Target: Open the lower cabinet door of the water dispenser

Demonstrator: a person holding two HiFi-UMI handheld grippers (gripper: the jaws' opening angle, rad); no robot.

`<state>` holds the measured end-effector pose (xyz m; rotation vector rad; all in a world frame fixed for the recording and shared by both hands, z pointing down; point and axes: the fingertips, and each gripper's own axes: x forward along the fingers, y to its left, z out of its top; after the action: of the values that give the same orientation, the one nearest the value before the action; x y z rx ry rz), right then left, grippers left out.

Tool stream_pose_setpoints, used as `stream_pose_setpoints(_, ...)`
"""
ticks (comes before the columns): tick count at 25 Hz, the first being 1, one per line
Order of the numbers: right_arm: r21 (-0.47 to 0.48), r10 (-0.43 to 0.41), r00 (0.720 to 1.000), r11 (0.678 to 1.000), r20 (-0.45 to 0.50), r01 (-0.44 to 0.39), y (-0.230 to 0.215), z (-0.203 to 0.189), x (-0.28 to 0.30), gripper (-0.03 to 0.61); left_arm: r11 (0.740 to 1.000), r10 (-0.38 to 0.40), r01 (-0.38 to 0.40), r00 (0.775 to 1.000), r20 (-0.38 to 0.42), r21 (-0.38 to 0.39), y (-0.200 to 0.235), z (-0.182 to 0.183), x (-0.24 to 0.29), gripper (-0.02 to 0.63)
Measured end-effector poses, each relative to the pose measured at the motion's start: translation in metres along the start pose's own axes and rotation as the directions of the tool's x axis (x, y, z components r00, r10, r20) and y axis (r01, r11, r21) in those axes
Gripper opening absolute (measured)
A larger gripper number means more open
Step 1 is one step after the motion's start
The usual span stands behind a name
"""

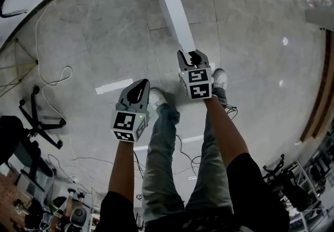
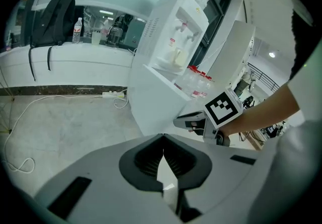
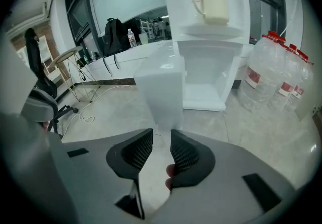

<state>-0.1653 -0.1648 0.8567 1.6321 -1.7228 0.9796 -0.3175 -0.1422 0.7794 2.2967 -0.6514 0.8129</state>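
The right gripper [image 3: 161,133] has its jaws pinching the edge of the lower cabinet door [image 3: 161,87], which stands open from the water dispenser [image 3: 209,57]. The left gripper [image 2: 163,137] has its jaws pressed together, empty. A cream mug [image 3: 214,6] sits under the taps. Red-capped water jugs [image 3: 274,77] stand on the floor to the right.

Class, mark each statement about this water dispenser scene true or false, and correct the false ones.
1. The cabinet door of the water dispenser stands open. True.
2. The left gripper holds the door. False: its jaws are together on nothing; the right gripper grips the door's edge.
3. A cream mug stands under the taps. True.
4. In the right gripper view, the water bottles stand left of the dispenser. False: they stand to its right.
5. A black backpack rests on the counter. True.
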Motion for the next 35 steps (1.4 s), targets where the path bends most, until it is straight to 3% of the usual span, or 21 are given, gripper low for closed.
stream_pose_setpoints(6, -0.016, 0.092, 0.995, 0.996, -0.022, -0.093, 0.045, -0.002, 0.011, 0.130, 1.000, 0.016, -0.017, 1.000, -0.009, -0.019, 0.009, -0.012, -0.019, 0.011)
stream_pose_setpoints(15, -0.031, 0.173, 0.985, 0.984, 0.004, -0.173, 0.069, 0.017, -0.006, 0.150, 0.998, 0.050, -0.050, 0.999, -0.003, -0.037, -0.006, -0.009, -0.037, 0.011)
stream_pose_setpoints(24, -0.058, 0.216, 0.973, 0.976, 0.078, -0.211, 0.069, 0.072, -0.091, 0.095, 0.996, 0.072, -0.069, 0.996, 0.059, -0.052, -0.055, 0.054, -0.067, 0.011)
stream_pose_setpoints(30, -0.030, 0.189, 0.976, 0.982, 0.111, -0.187, 0.050, 0.102, -0.150, 0.015, 0.995, 0.098, -0.094, 0.990, 0.102, -0.039, -0.088, 0.105, -0.088, 0.011)
stream_pose_setpoints(35, -0.026, 0.191, 0.972, 0.982, 0.134, -0.189, 0.041, 0.129, -0.194, 0.015, 0.991, 0.129, -0.122, 0.983, 0.133, -0.063, -0.110, 0.138, -0.107, 0.011)
